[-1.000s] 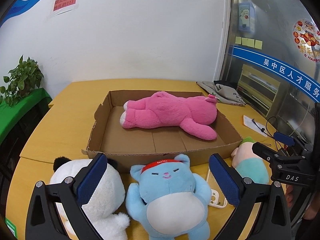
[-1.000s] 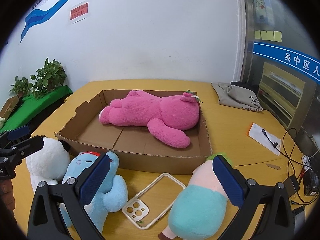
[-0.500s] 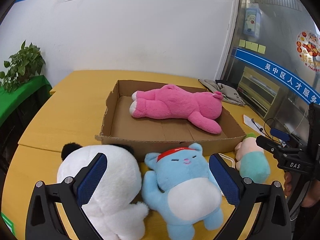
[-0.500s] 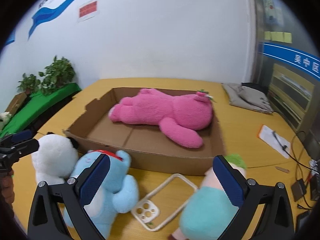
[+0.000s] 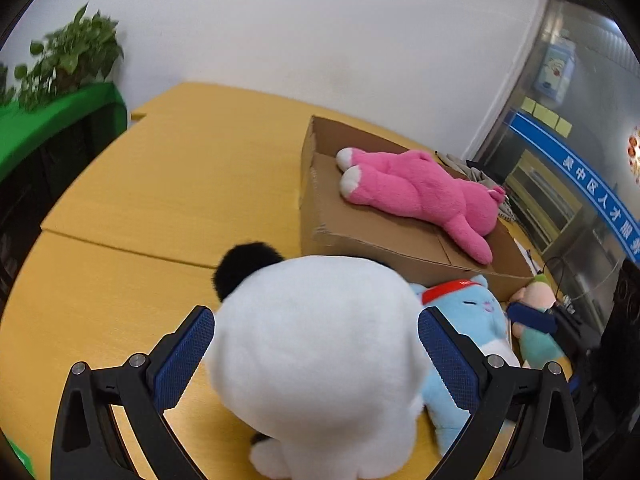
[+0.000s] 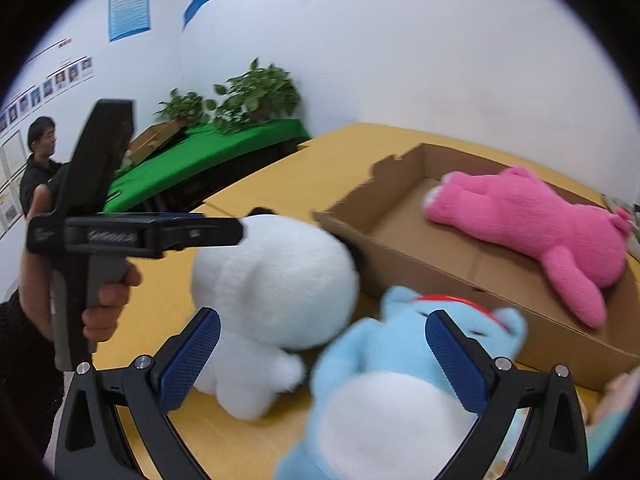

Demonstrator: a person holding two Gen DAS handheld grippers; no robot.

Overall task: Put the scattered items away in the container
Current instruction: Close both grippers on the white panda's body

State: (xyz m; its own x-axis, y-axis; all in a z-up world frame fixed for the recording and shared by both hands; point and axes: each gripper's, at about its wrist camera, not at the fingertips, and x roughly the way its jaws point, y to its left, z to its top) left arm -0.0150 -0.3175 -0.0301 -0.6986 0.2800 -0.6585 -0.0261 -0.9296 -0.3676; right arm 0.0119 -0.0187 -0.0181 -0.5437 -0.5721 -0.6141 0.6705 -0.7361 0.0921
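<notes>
— Left wrist view: what's on the yellow worktop (image 5: 160, 200)?
— Cardboard box (image 5: 352, 236), pink plush (image 5: 424, 192) inside; white plush (image 5: 320, 360) between the spread left tool (image 5: 316, 360).
— Right tool (image 6: 324, 360)?
— Spread over the blue plush (image 6: 396, 392); white walls, plants (image 6: 256, 92).

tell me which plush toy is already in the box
The pink plush, lying on its side in the cardboard box; the white and blue ones sit outside.

I can read white Chinese characters "中区人才服" on the blue band (image 5: 592, 196) at the right of my left view; the wall posters (image 6: 130, 12) are too blurred.
</notes>
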